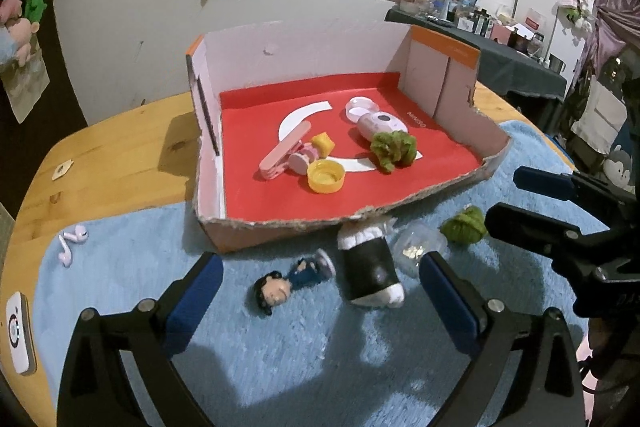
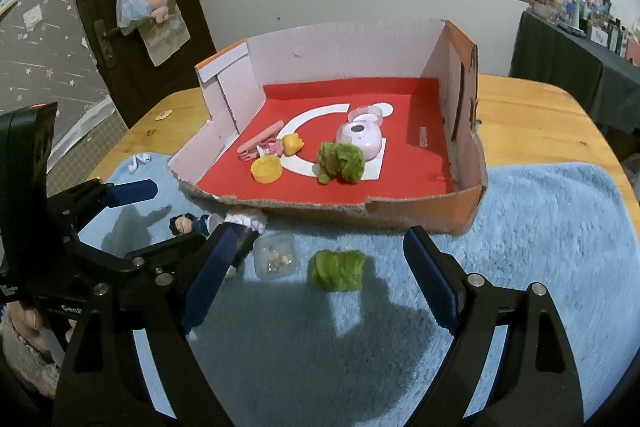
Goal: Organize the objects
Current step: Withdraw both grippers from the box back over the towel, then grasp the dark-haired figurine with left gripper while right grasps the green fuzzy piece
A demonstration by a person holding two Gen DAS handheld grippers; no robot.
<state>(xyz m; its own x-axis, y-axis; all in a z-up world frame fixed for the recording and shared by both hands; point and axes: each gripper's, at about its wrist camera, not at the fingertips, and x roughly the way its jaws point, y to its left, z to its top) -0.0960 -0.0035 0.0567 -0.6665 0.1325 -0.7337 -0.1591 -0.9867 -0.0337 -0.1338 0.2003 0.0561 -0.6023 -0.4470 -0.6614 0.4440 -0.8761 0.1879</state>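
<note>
Here my left fingers point(image 1: 320, 291) stand spread wide and empty, tilted down over the fluffy blue mat point(image 1: 120, 267); the little dark-haired figurine point(image 1: 288, 285) and the black-and-white cylinder point(image 1: 370, 269) lie between them, untouched. Beside those sits a clear, round plastic pod point(image 2: 276, 257). My right fingers point(image 2: 316, 275) are likewise parted, gripping nothing, angled down above the crinkly green ball point(image 2: 338, 269). Beyond, the torn cardboard box point(image 2: 468, 199) rests on the wooden worktop point(image 2: 532, 115).

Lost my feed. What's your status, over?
Left gripper and right gripper open, empty. Doll, cup, green toy lying on blue mat, outside box. Nothing blocking.
</note>
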